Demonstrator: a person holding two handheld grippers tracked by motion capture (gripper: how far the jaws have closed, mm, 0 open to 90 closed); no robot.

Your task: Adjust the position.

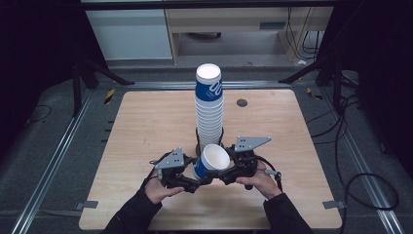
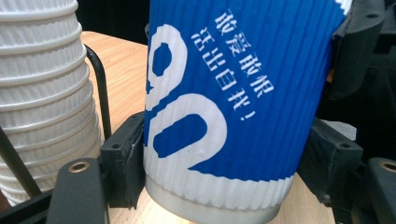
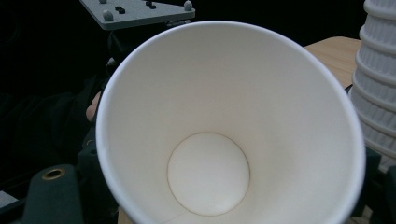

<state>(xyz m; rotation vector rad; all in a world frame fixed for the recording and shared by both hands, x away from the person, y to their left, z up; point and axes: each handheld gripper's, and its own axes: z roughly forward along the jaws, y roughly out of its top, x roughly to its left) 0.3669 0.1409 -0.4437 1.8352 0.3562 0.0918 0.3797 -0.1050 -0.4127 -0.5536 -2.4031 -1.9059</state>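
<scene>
I hold one blue ribbed paper cup (image 1: 210, 162) tilted above the wooden desk (image 1: 146, 126), just in front of the tall stack of matching cups (image 1: 209, 109). My left tongs (image 1: 194, 183) clamp its base; my right tongs (image 1: 220, 176) are narrowed at its rim, contact unclear. One cup is off the stack; placing it remains.

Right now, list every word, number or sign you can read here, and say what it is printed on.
"敢爱敢恨 活出自我!": white characters on the blue cup, left gripper view.
Large white looping figures, like "8" and "0", on the same cup; cropped, so the reading is uncertain.
White print on the top cup of the stack, high view: too small to read.
</scene>
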